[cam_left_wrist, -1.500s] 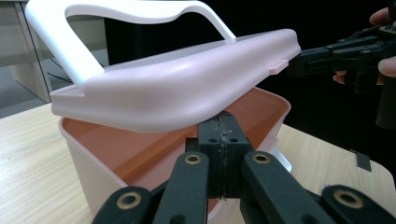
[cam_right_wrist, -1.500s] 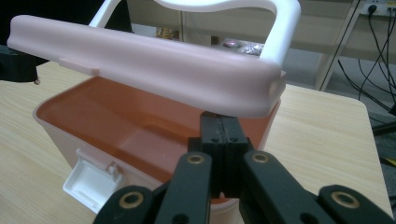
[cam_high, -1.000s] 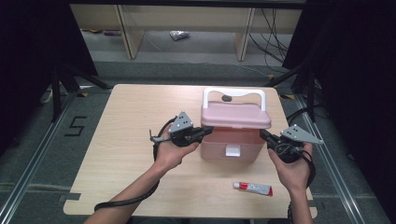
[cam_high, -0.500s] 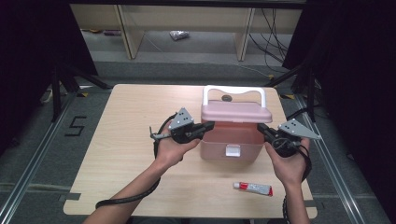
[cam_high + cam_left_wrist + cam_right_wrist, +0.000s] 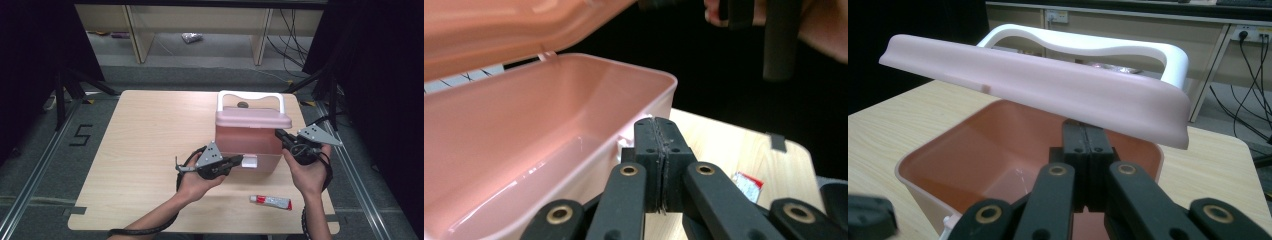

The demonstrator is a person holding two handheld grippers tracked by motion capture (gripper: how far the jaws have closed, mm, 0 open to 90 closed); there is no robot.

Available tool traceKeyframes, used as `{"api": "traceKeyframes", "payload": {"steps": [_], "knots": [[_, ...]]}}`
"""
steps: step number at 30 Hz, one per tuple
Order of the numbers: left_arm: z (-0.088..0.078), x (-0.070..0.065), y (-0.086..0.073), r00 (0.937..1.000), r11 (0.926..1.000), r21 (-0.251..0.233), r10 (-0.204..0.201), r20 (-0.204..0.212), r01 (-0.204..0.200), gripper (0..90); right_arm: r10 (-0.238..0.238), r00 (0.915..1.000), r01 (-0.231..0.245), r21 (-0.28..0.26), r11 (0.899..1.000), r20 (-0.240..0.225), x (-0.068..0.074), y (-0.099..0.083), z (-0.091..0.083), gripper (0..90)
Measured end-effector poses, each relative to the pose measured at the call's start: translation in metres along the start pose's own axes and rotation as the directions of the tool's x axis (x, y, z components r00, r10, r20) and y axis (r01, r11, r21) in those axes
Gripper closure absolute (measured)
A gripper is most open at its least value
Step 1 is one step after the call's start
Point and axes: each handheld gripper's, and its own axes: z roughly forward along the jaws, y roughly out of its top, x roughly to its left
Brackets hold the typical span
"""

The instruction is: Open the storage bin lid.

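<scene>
Right gripper view: gripper seemingly under lid

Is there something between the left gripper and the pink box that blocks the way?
Nothing visible does. The left gripper, jaws shut, is already at the front of the pink box beside its white latch, and the lid is raised over the empty inside.

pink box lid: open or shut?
Open, partly raised. The pink plastic lid tilts above the pink plastic box's rim, showing its empty inside.
</scene>
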Motion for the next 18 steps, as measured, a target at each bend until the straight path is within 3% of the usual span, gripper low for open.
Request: {"api": "traceKeyframes", "payload": {"steps": [3,16,18], "knots": [[0.009,-0.001,-0.006,0.9999,0.9996,0.025,0.016,0.002,-0.016,88.7,-0.006,1.0000,0.006,-0.004,1.000,0.001,-0.001,0.002,0.001,90.0],[0.031,0.000,-0.011,0.9986,0.9982,0.033,0.050,-0.016,-0.049,88.7,-0.007,1.0000,0.007,-0.017,1.000,-0.004,-0.002,0.006,0.002,90.0],[0.035,-0.003,-0.014,0.9980,0.9975,0.035,0.061,-0.014,-0.061,88.7,-0.015,0.9998,0.015,-0.021,1.000,0.014,-0.002,0.008,0.001,90.0]]}}
